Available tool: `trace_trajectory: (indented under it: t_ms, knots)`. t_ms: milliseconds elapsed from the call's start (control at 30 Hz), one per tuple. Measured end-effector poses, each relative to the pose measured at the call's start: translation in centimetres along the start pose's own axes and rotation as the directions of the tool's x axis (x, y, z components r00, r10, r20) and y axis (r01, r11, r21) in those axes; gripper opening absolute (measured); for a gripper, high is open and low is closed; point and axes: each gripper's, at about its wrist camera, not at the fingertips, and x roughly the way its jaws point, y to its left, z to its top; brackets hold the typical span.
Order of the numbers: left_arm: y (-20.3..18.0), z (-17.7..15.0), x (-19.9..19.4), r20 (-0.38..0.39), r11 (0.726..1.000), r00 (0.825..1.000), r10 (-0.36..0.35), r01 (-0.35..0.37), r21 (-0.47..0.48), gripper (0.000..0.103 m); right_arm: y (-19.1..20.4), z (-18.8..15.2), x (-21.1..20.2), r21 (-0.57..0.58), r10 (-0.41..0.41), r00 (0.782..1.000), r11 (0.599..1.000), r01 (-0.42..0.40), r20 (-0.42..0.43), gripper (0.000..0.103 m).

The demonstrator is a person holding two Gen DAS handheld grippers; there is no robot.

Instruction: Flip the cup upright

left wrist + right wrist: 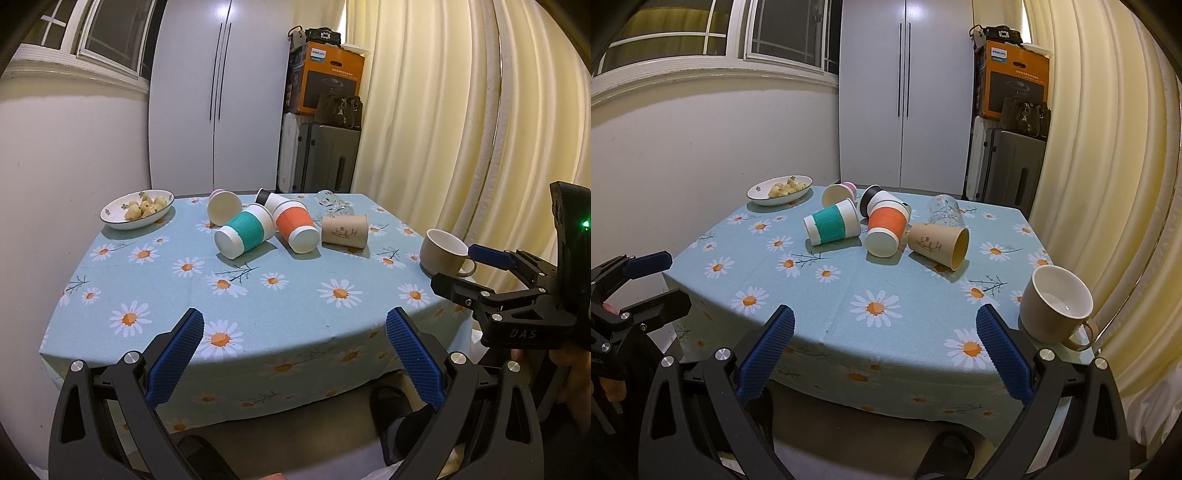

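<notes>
1. Both grippers are wide open and hold nothing. The left gripper [294, 330] and the right gripper [885, 328] hover at the near edge of the tablecloth [849, 280], with only daisy print between their blue pads.

2. Just beyond the right gripper's right-hand finger stands a beige mug [1056, 304], already upright, handle toward the curtain.

3. Well ahead of both sets of jaws lie the tipped cups in a tight cluster: a teal-sleeved cup [833, 226], an orange-sleeved cup [885, 232] and a brown paper cup [940, 245], the last nearest the right gripper, its mouth turned right.

4. Behind them lie a pink cup [837, 192], a black-rimmed cup [882, 203] and a clear glass [943, 210]; a bowl of snacks [780, 189] sits far left.

5. Likely risks: the cups touch, so reaching for one could roll its neighbours; the paper cup could crush under a firm squeeze; a careless swing could knock the mug off the edge.
</notes>
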Motion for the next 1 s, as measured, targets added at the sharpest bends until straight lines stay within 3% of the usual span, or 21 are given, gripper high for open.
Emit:
trace_trajectory:
  t_ms: [467,633,833,1000]
  knots:
    - [-0.4,0.0,-0.1,-0.009,1.000,1.000,-0.018,0.018,-0.002,0.096,0.1,0.2,0.8,0.010,0.008,1.000,1.000,-0.008,-0.030,0.098]
    - [0.2,0.5,0.8,-0.060,0.999,0.997,-0.049,0.048,-0.019,0.096,-0.2,0.3,1.2,0.022,0.032,0.998,0.999,-0.031,-0.053,0.098]
    - [1.4,2.9,3.4,-0.148,0.996,0.986,-0.078,0.083,0.025,0.096,-1.7,2.2,3.7,0.109,0.170,0.978,0.982,-0.157,-0.124,0.098]
    - [3.7,6.3,7.8,-0.214,0.993,0.971,-0.107,0.117,0.034,0.096,-3.9,5.1,7.1,0.275,0.350,0.926,0.912,-0.303,-0.141,0.098]
